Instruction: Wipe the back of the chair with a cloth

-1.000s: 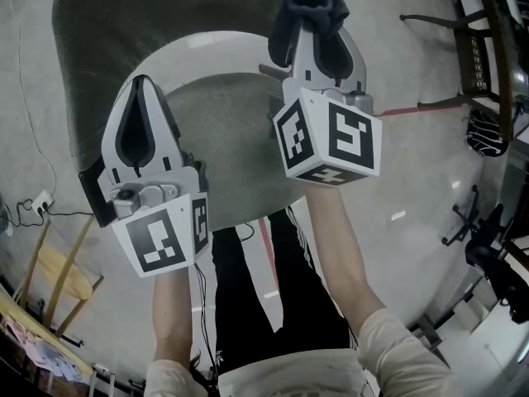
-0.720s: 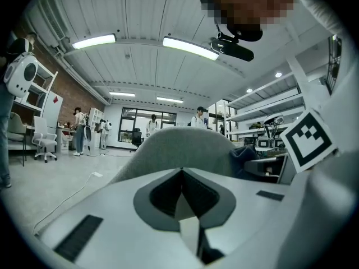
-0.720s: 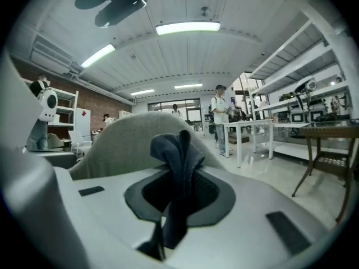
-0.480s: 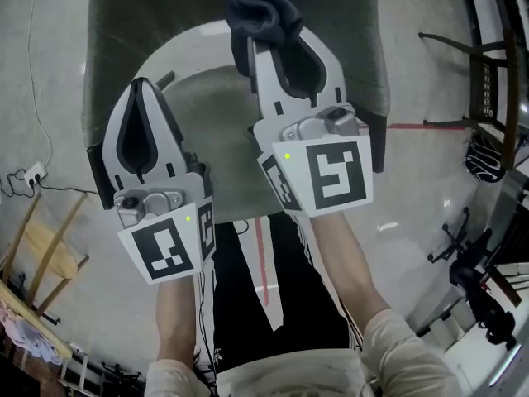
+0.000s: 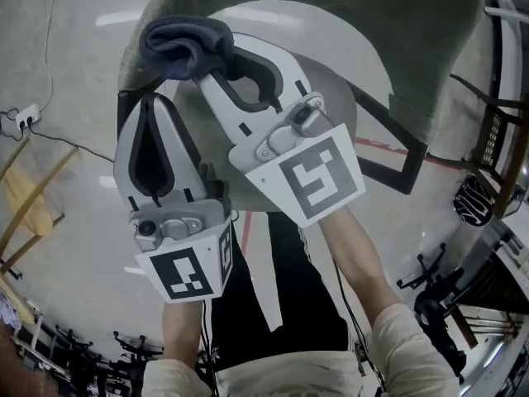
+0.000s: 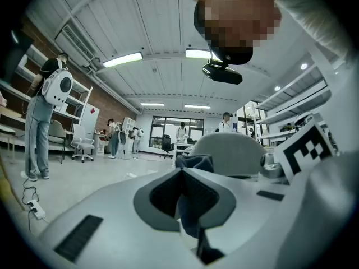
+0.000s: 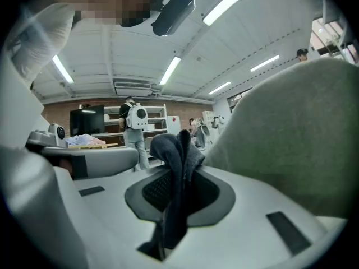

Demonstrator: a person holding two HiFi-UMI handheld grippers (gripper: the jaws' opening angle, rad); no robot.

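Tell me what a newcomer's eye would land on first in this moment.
First comes the dark cloth, bunched in the closed jaws of the right tool at the upper left of the head view. Next is the left tool just below it, jaws together. The grey-green chair fills the top right behind both.

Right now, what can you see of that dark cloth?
The cloth is dark navy and soft, knit-looking, bunched into thick folds. The right tool has its jaws shut on it: the bunch bulges past the tips, and a strip trails back between them. It sits by the chair back's edge; whether it touches is unclear.
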